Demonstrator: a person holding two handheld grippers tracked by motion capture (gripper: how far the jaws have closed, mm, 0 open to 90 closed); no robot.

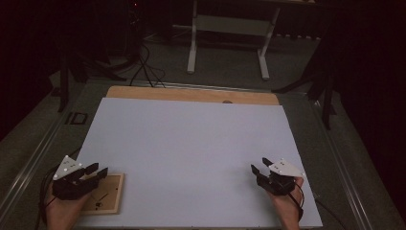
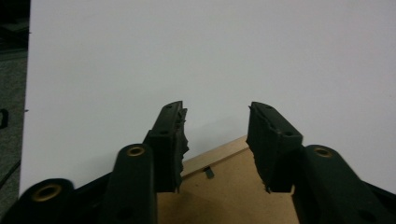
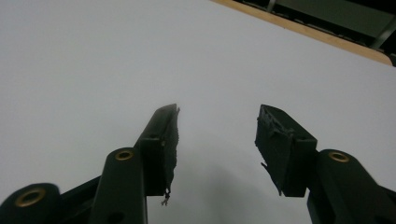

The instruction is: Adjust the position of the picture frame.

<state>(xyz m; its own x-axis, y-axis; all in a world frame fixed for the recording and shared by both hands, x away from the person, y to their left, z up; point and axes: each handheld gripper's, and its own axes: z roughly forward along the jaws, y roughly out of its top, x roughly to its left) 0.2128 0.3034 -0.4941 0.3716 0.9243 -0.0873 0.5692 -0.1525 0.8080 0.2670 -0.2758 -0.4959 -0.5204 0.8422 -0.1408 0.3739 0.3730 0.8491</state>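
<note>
- The desk (image 1: 191,143) carries a wide white sheet; its bare middle probably serves as the work area.
- A frame (image 1: 106,194) lies back-up at the near left corner, flat on the sheet, within easy reach.
- The left tongs (image 1: 98,171) hover over the frame's far edge, jaws apart and nothing gripped, likely lining up to pick it.
- The right tongs (image 1: 261,165) wait near the right edge, jaws apart and empty.

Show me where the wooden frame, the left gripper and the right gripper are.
wooden frame (image 1: 109,196): high view, its brown back panel.
left gripper (image 1: 99,170): high view, between its fingertips.
right gripper (image 1: 260,165): high view, between its fingertips.
</note>
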